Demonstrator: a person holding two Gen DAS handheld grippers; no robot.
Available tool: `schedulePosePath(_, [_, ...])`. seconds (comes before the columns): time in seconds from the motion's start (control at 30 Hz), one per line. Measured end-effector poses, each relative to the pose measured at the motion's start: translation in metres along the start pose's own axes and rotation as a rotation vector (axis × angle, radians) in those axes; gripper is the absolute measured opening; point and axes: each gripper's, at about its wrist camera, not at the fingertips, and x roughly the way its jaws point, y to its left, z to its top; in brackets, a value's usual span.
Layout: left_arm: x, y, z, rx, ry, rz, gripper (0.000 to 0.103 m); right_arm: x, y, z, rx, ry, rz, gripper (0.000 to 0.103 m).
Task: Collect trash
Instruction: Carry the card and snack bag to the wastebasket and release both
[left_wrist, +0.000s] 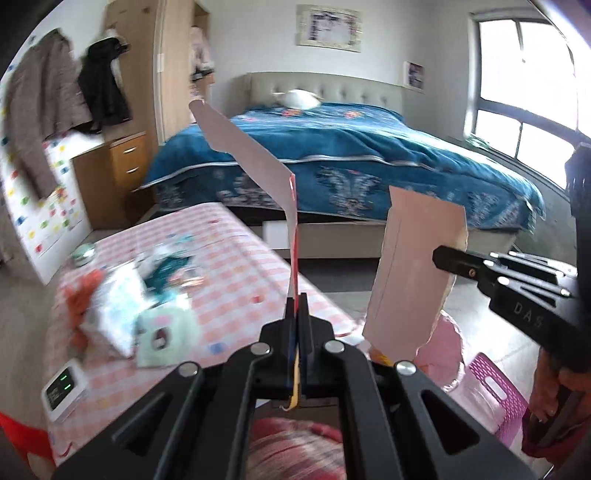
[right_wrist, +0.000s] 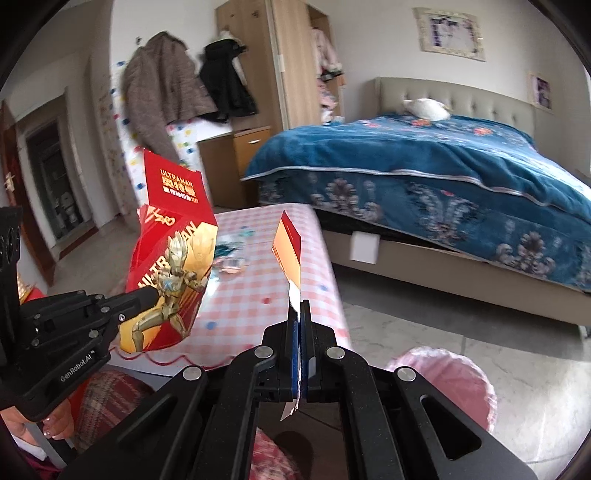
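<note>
My left gripper (left_wrist: 296, 300) is shut on a large piece of a torn red Ultraman carton (left_wrist: 255, 155), seen edge-on with its brown inside showing. From the right wrist view that printed carton piece (right_wrist: 173, 258) hangs above the table's near left corner in the left gripper (right_wrist: 146, 294). My right gripper (right_wrist: 300, 308) is shut on a smaller torn carton piece (right_wrist: 289, 247). The left wrist view shows this smaller piece (left_wrist: 413, 273) held by the right gripper (left_wrist: 441, 256) above a pink-lined bin (left_wrist: 448, 343). Wrappers and packets (left_wrist: 162, 280) lie on the pink checked table (left_wrist: 236, 254).
The pink-lined bin (right_wrist: 443, 373) stands on the floor right of the table (right_wrist: 258, 295). A pink stool (left_wrist: 495, 391) is beside it. A white device (left_wrist: 62, 387) sits at the table's near left. A bed with a blue cover (left_wrist: 351, 147) fills the back, with a wardrobe (right_wrist: 280, 74) to its left.
</note>
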Motion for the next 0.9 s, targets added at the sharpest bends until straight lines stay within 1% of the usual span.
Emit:
schedulePosePath(0.1, [0.02, -0.03, 0.004, 0.053, 0.006, -0.059, 0.0, -0.011, -0.028, -0.012, 0.036, 0.004, -0.102, 0.0])
schedulePosePath(0.2, [0.037, -0.057, 0.006, 0.098, 0.014, -0.102, 0.0, -0.012, -0.038, -0.014, 0.047, 0.008, -0.138, 0.0])
schedulePosePath(0.27, [0.053, -0.078, 0.008, 0.13, 0.025, -0.138, 0.0, -0.015, -0.058, -0.023, 0.068, 0.019, -0.207, 0.0])
schedulePosePath(0.3, [0.062, -0.089, 0.007, 0.149, 0.036, -0.155, 0.0, -0.014, -0.063, -0.025, 0.074, 0.022, -0.218, 0.0])
schedulePosePath(0.33, [0.068, -0.096, 0.007, 0.16, 0.042, -0.167, 0.0, -0.011, -0.076, -0.035, 0.112, 0.039, -0.246, 0.0])
schedulePosePath(0.43, [0.093, -0.121, 0.003, 0.193, 0.084, -0.223, 0.0, -0.006, -0.091, -0.043, 0.152, 0.055, -0.27, 0.0])
schedulePosePath(0.57, [0.12, -0.142, 0.002, 0.207, 0.128, -0.268, 0.0, 0.005, -0.103, -0.051, 0.176, 0.071, -0.287, 0.0])
schedulePosePath(0.63, [0.134, -0.151, 0.003, 0.21, 0.151, -0.278, 0.0, 0.018, -0.113, -0.057, 0.201, 0.086, -0.299, 0.0])
schedulePosePath(0.77, [0.149, -0.157, 0.004, 0.212, 0.178, -0.289, 0.0, 0.034, -0.131, -0.066, 0.234, 0.106, -0.303, 0.0])
schedulePosePath(0.8, [0.151, -0.157, 0.004, 0.212, 0.184, -0.29, 0.004, 0.042, -0.132, -0.07, 0.251, 0.134, -0.303, 0.0])
schedulePosePath(0.87, [0.155, -0.155, 0.005, 0.201, 0.194, -0.278, 0.023, 0.028, -0.157, -0.082, 0.266, 0.135, -0.295, 0.004])
schedulePosePath(0.9, [0.155, -0.151, 0.005, 0.188, 0.195, -0.262, 0.043, 0.022, -0.157, -0.083, 0.279, 0.138, -0.288, 0.006])
